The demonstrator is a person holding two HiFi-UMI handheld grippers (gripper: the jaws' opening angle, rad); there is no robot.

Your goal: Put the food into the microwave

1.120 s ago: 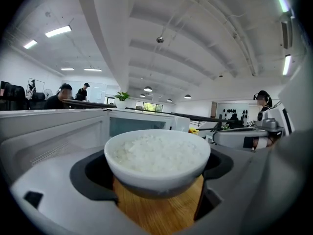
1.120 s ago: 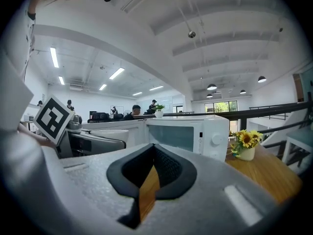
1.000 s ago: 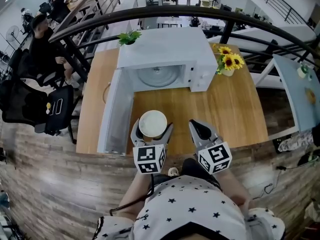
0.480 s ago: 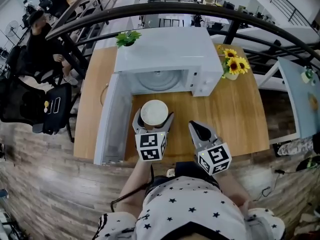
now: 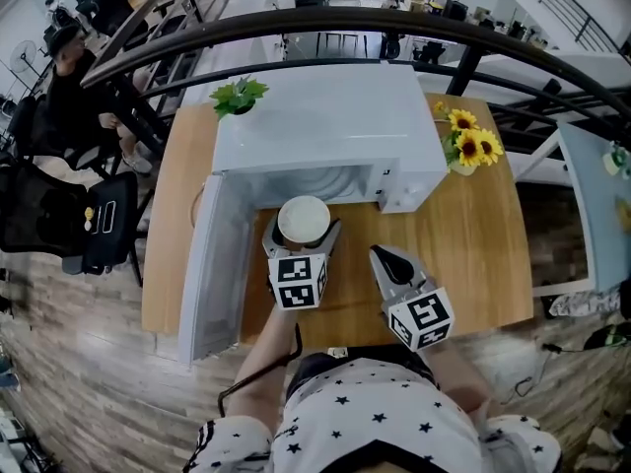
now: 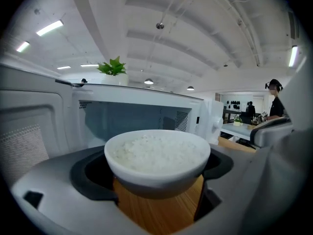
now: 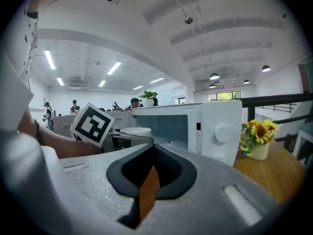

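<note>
**Head view.** A white microwave (image 5: 325,116) stands at the upper centre of a wooden table (image 5: 473,235), its door (image 5: 209,264) swung open toward the left of the frame. A green plant (image 5: 237,95) sits on the microwave's upper left corner, and sunflowers (image 5: 471,146) stand just beside its right wall. The left gripper (image 5: 302,235) holds a white bowl (image 5: 303,217) at the mouth of the open cavity, in the middle of the frame (whether the bowl has crossed the sill cannot be told). The right gripper (image 5: 382,255) hangs over the table at lower right of the bowl, apart from it.

**Left gripper view.** The jaws clamp the bowl from both sides. The bowl is filled with white rice (image 6: 156,150); bare tabletop shows beneath it, and the cavity opens directly behind.

**Right gripper view.** The jaws are pressed together, with only a thin slit through which the tabletop shows and nothing between them. The microwave's dial (image 7: 222,133) is at centre right and the sunflowers at far right. The left gripper's marker cube and the bowl's rim appear at left.
</note>
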